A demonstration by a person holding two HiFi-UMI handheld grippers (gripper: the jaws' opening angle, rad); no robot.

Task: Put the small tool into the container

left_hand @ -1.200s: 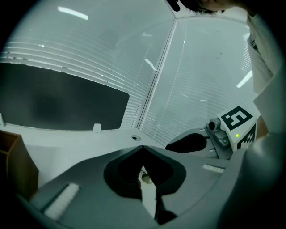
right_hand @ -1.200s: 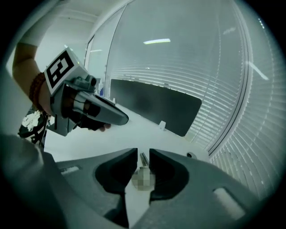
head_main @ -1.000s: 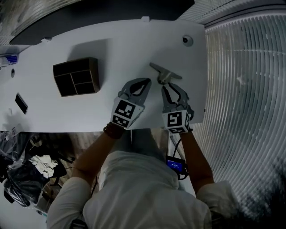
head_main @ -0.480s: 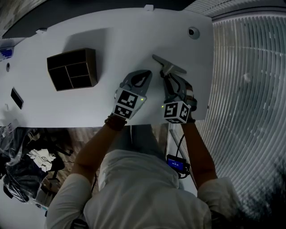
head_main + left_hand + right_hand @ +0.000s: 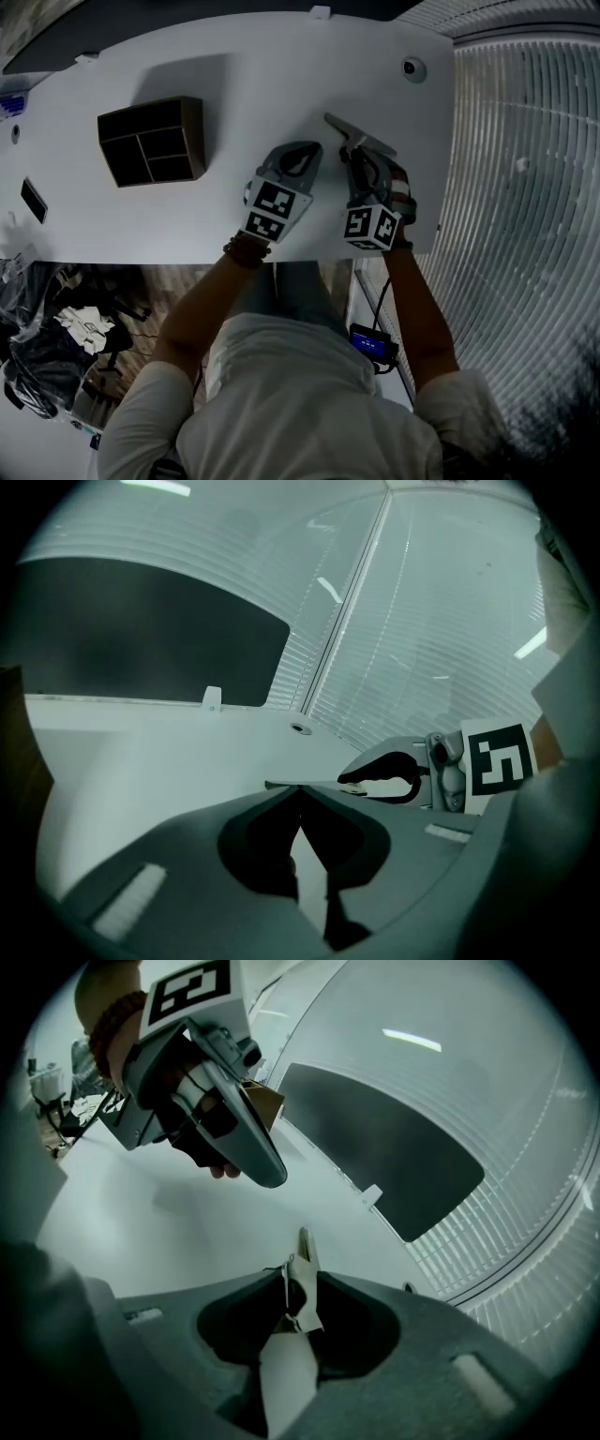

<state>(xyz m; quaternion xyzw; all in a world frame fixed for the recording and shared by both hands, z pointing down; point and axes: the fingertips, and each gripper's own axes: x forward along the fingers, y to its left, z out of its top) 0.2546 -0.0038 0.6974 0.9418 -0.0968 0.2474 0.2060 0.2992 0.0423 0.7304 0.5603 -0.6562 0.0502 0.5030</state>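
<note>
A small grey scraper-like tool [image 5: 359,138] lies low over the white table [image 5: 234,84], its flat blade pointing to the far side. My right gripper [image 5: 361,157] has it between the jaws. In the right gripper view the tool [image 5: 302,1251] is pinched at the jaw tips with its pale handle running back between them. These jaws have just been opening a little, with the tool still gripped. My left gripper [image 5: 307,150] sits just left of it, shut and empty. A dark brown compartmented container [image 5: 150,141] stands at the table's left, well apart from both grippers.
A round grommet [image 5: 412,67] sits at the table's far right corner, and a white clip [image 5: 321,12] on the far edge. A small dark flat item [image 5: 33,200] lies at the left. The table's right edge runs close beside my right gripper.
Both grippers have sunk closer to the table. The right gripper has rolled with the tool still at its tips. The left gripper stays shut beside it.
</note>
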